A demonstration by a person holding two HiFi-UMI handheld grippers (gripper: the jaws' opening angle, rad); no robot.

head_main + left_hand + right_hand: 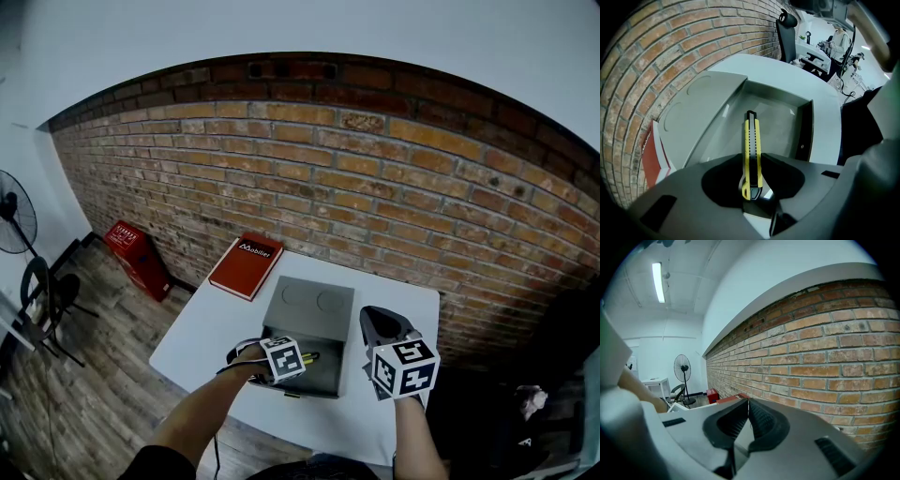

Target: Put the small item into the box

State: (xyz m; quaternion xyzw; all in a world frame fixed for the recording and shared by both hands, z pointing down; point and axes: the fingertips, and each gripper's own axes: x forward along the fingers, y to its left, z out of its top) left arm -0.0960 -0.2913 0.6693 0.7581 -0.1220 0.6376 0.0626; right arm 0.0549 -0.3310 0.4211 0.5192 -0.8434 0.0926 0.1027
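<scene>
left gripper: pointed almost straight down, fingers clamped on the yellow box cutter, pinching it low on the handle, right by the butt end

box cutter: squeezed between the left fingers, sticking out past the fingertips with the black tip end farthest away, hanging over the inside of the grey box; touching the bottom or not, honestly can't tell

grey box: open, sitting right beyond the left fingertips, dark side wall off to the right of them

lid: flipped back, out past the left fingers and a bit to their left, two round stamped circles on it

red book: further left of the left fingers, just past the lid, lying flat on the white table close to the wall

right gripper: fingers squeezed together, ribbed pads meeting at the tips, nothing caught between them; held close to level, off to the right of the box and apart from it

brick wall: dead ahead of the right fingertips, filling most of that gripper's view

fan: way off to the left of the right fingers, standing on the floor, well apart from the table

red case: down on the floor against the foot of the wall, far out left of the left fingers
</scene>
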